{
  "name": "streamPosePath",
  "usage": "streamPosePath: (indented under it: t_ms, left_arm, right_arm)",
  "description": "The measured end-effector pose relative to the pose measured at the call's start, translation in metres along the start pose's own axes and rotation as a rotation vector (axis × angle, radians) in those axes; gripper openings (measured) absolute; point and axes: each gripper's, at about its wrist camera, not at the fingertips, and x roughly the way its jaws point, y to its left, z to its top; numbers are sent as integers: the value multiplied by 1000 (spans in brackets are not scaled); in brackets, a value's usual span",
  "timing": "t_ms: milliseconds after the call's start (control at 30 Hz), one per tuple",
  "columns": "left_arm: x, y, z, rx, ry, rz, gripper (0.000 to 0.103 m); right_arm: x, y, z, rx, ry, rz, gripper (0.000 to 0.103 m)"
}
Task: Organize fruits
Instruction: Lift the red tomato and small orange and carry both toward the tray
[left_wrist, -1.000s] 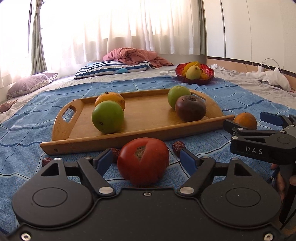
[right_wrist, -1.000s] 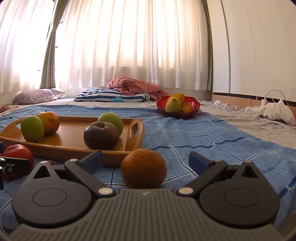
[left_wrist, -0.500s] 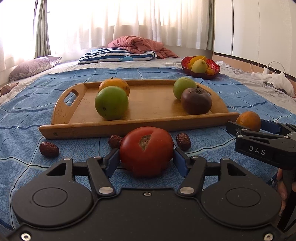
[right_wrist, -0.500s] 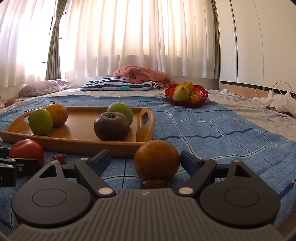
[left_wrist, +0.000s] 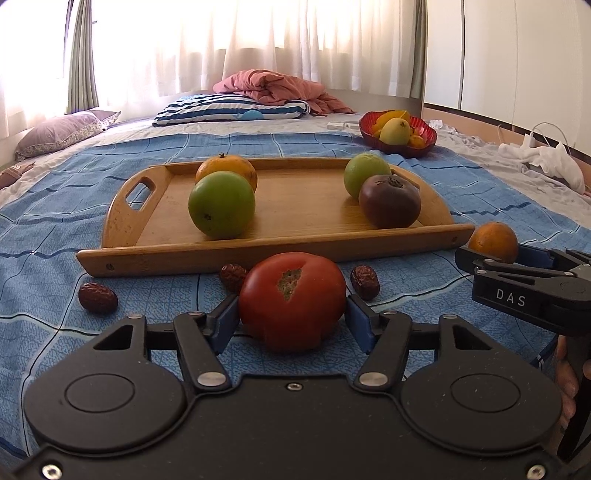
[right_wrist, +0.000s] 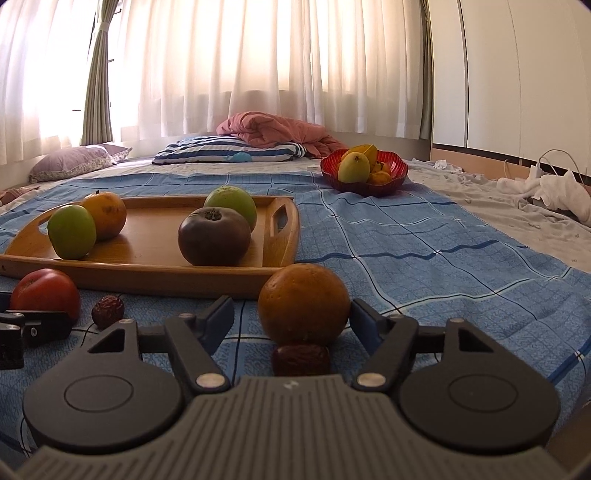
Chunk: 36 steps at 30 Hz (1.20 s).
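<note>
Both tongs closing in on fruit beside the wooden tray (left_wrist: 273, 251)

Left gripper (left_wrist: 291, 317) is clamping the tomato (left_wrist: 291, 299); right gripper (right_wrist: 291, 321), lettered "DAS", has been closing, left pad not touching the orange (right_wrist: 303, 302). Only the right view is showing a date (right_wrist: 301, 358) underneath.

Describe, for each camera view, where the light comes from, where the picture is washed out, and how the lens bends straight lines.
Left wrist view: backlit by the curtained window, blown out at upper left; the wooden tray edge bows; the tomato is sharp. Right wrist view: the same window glare; the orange faces the camera in shadow; the wardrobe lines curve near the frame edge.
</note>
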Motion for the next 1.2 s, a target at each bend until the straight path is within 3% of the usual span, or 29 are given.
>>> streamPosePath:
  t_ms: [433,1200]
  left_arm:
    - [0,0,1,-5,0,-1,60]
    - [-8,-1,10,24,-30,47,58]
  right_arm:
    - [4,0,3,-11,23,-28,60]
    - [2,-1,11,-32,11,-13,56]
